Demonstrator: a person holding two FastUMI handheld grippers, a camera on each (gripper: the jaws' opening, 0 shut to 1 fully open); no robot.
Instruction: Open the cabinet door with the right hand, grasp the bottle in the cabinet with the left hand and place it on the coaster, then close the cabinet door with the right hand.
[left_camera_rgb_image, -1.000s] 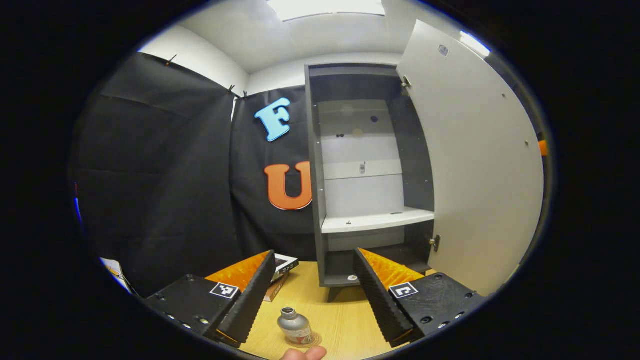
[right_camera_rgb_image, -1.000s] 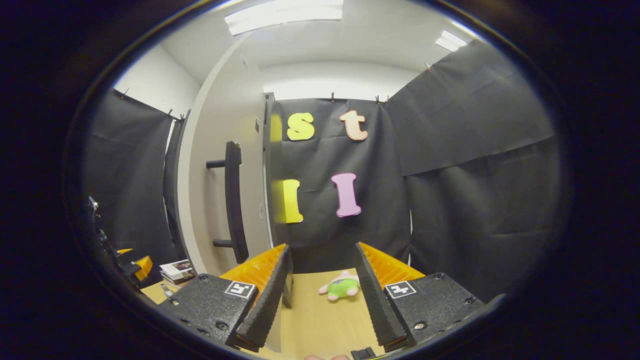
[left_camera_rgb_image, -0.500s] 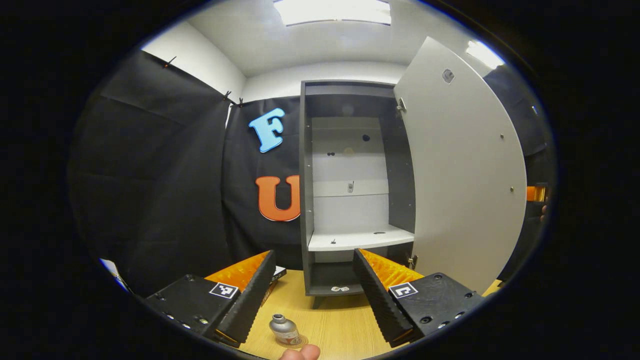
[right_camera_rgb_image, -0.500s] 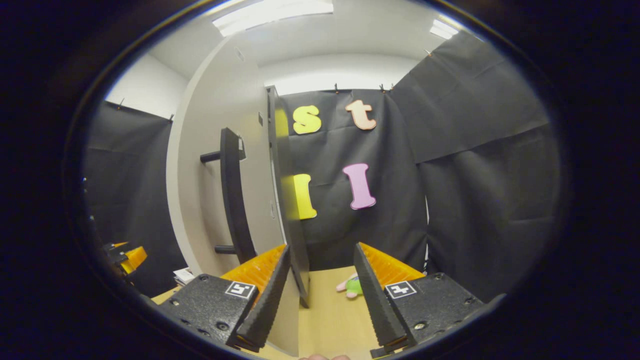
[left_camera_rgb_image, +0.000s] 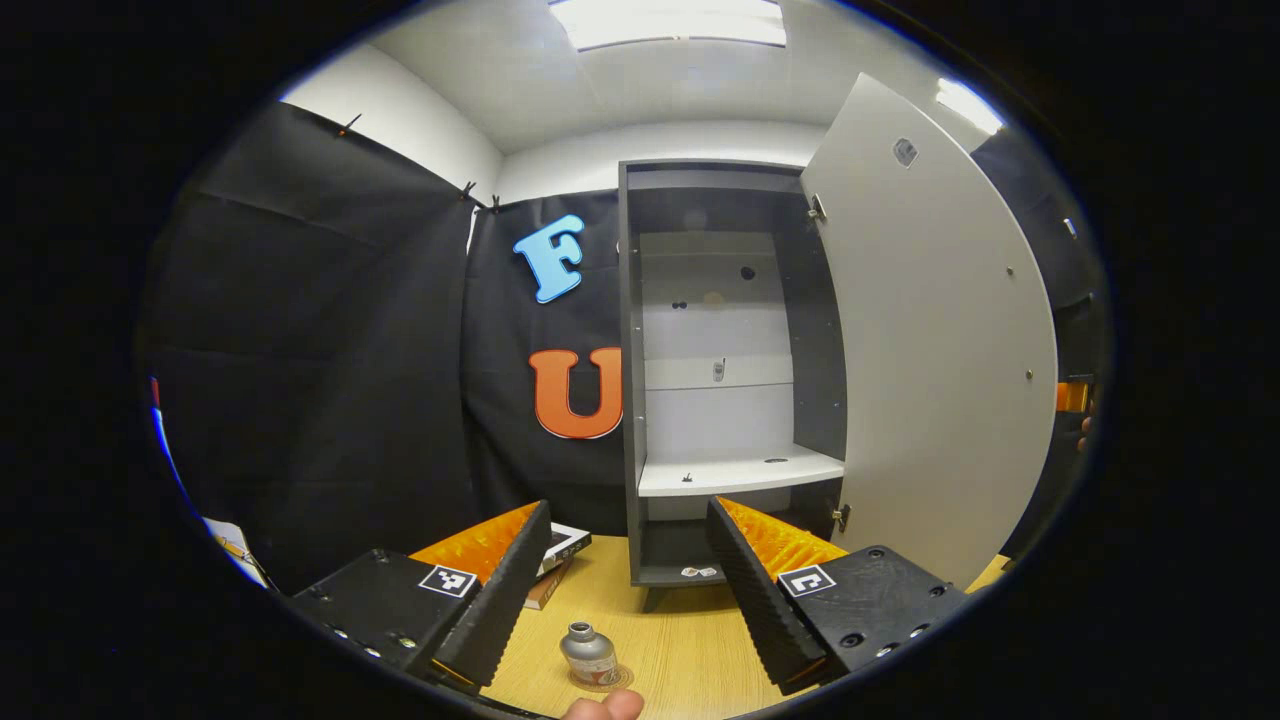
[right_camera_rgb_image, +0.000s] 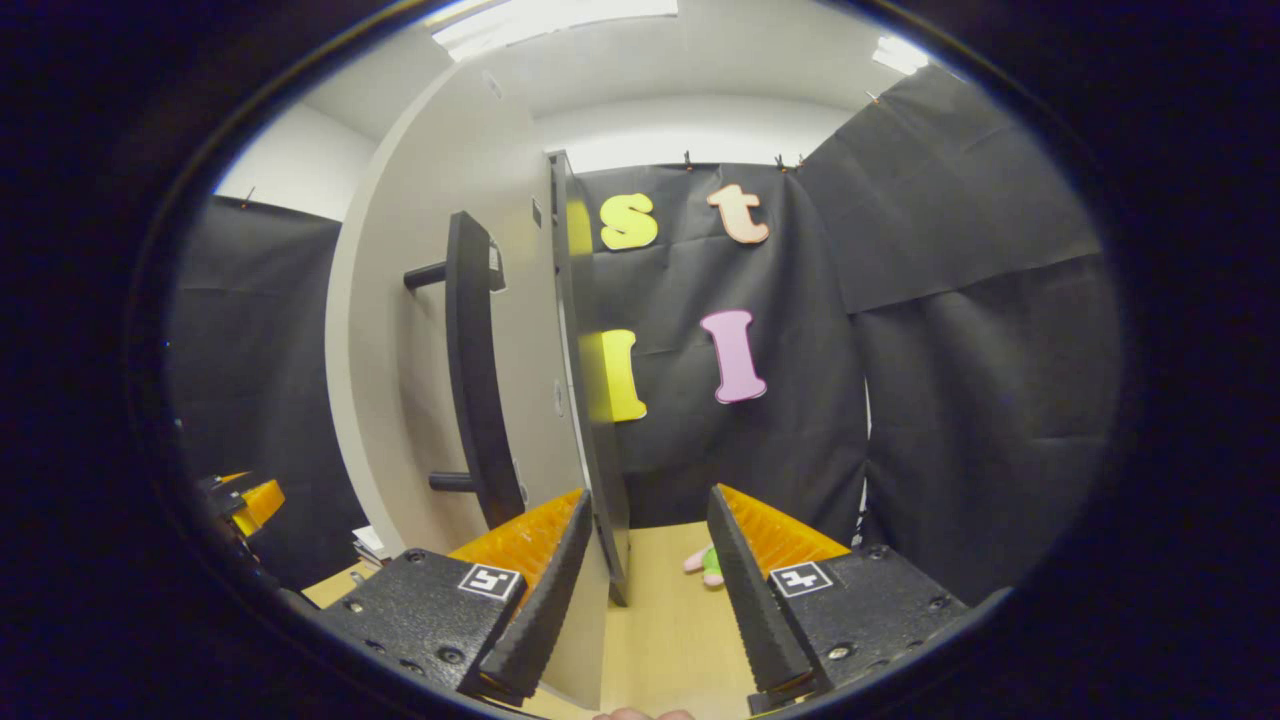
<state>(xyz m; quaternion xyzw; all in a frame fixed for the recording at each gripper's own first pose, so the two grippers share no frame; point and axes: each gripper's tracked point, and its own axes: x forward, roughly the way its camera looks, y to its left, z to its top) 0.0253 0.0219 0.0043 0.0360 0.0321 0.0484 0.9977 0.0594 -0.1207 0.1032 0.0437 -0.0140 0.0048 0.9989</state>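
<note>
1. The left gripper view looks from low over the counter (left_camera_rgb_image: 690, 650) straight into the open cabinet (left_camera_rgb_image: 730, 370), a little way off.
2. The right gripper view sits close against the cabinet door (right_camera_rgb_image: 440, 330), facing its outer side.
3. Both share that door (left_camera_rgb_image: 930, 340).

Light wood table (left_camera_rgb_image: 690, 650) here. Sitting on it: the dark cabinet (left_camera_rgb_image: 640, 570) on its little feet, a small stack of books (left_camera_rgb_image: 558, 560) just left of that, the bottle (left_camera_rgb_image: 588, 652) upright on its coaster (left_camera_rgb_image: 612, 677), and a plush toy (right_camera_rgb_image: 705, 563) further off.
</note>
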